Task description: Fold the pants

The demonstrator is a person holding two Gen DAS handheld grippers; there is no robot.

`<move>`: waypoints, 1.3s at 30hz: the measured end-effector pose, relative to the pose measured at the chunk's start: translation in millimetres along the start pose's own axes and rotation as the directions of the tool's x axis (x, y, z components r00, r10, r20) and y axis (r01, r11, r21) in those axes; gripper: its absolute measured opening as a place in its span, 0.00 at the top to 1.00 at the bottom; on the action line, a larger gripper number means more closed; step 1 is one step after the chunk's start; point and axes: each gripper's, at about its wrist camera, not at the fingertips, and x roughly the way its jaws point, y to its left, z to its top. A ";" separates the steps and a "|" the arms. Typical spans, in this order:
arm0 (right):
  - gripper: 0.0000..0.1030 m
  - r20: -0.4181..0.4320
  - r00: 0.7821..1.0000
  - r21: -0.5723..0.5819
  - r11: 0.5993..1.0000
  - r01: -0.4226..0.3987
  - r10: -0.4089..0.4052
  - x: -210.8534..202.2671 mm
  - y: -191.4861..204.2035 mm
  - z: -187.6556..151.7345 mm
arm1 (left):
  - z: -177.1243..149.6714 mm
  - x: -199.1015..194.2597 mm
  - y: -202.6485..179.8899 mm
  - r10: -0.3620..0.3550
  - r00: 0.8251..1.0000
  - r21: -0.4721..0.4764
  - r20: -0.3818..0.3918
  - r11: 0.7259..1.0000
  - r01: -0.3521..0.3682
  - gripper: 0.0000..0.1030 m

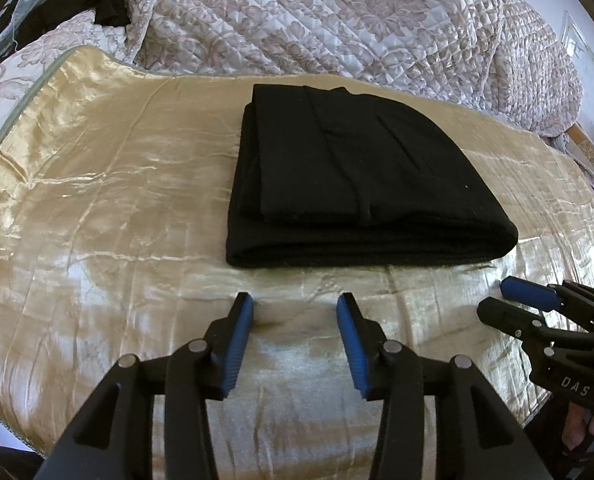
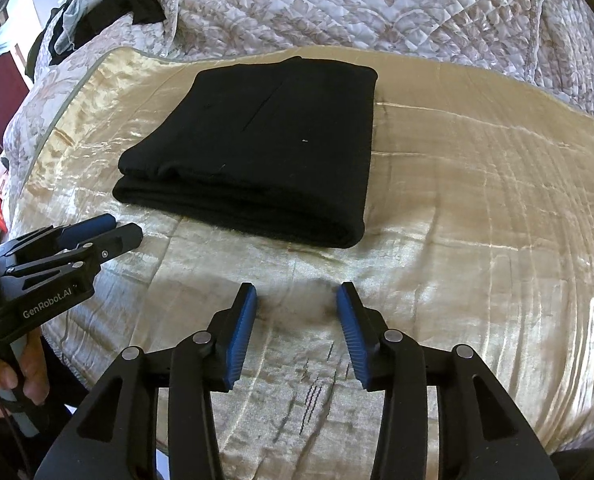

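A bed [image 1: 97,208] under a shiny cream satin cover, a grey floral quilt [image 1: 337,20] on its far side; possibly a bright window [image 1: 573,40] far right.

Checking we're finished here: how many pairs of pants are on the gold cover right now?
1: the folded black pants lie mid-cover, beyond both open grippers. Dark clothes bunched on the quilt behind may include more; cannot tell.

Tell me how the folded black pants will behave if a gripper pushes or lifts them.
The folded black fabric pants would probably sag and unfold if lifted by one edge, being soft stacked layers. Pushed, they may slide easily on the shiny gold satin cover.
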 end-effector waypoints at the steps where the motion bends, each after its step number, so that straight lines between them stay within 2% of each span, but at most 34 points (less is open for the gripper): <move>1: 0.58 0.000 1.000 -0.001 1.000 0.002 -0.002 0.0 0.8 -0.1 | -0.1 0.1 0.0 0.000 1.000 0.000 0.000 1.000 0.000 0.55; 39: 0.53 -0.001 1.000 -0.008 1.000 0.000 0.000 0.8 4.0 -0.6 | -1.3 1.0 -4.4 0.005 1.000 0.004 -0.001 1.000 -0.005 0.50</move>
